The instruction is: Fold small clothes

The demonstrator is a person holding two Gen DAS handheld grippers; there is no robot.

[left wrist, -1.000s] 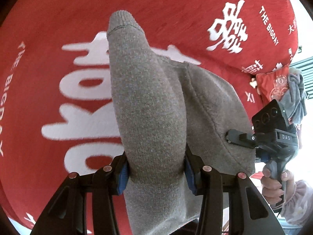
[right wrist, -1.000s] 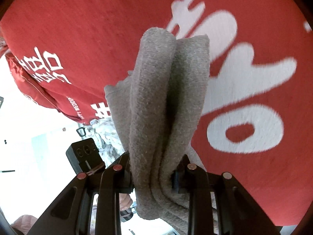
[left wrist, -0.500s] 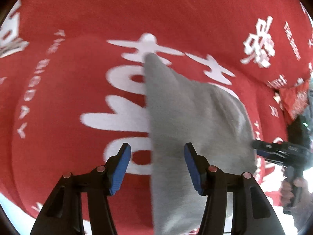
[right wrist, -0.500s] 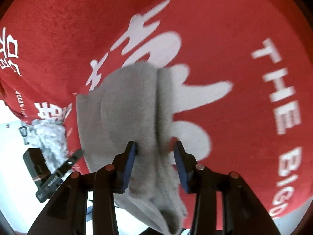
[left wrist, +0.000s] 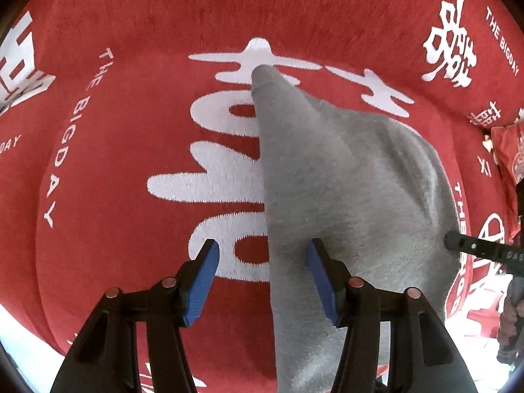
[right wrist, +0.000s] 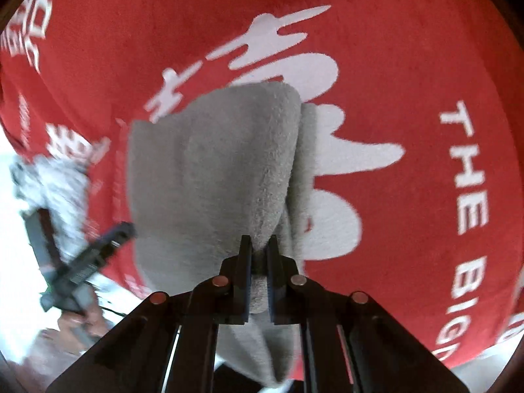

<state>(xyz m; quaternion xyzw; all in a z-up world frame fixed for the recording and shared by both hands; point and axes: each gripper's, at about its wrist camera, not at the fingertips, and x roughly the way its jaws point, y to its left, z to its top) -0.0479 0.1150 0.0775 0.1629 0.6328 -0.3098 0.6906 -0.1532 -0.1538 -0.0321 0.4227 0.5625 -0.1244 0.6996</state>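
A small grey knit garment [left wrist: 344, 180] lies spread on a red blanket [left wrist: 114, 196] with white lettering. My left gripper [left wrist: 262, 262] is open, its blue pads on either side of the garment's left edge without gripping it. In the right wrist view the same garment [right wrist: 213, 170] lies bunched ahead. My right gripper [right wrist: 258, 245] is shut on a fold of the grey cloth. That gripper also shows in the left wrist view [left wrist: 471, 249], at the garment's right edge.
The red blanket [right wrist: 409, 65] covers nearly all the surface. A red cushion [left wrist: 507, 150] sits at the far right. A pale crumpled cloth [right wrist: 55, 183] lies at the left, beside the other gripper [right wrist: 85, 262]. The blanket's near edge runs along the bottom.
My left gripper let go of the grey garment and opened; the garment dropped flat onto the blanket. My right gripper closed tighter on its fold.
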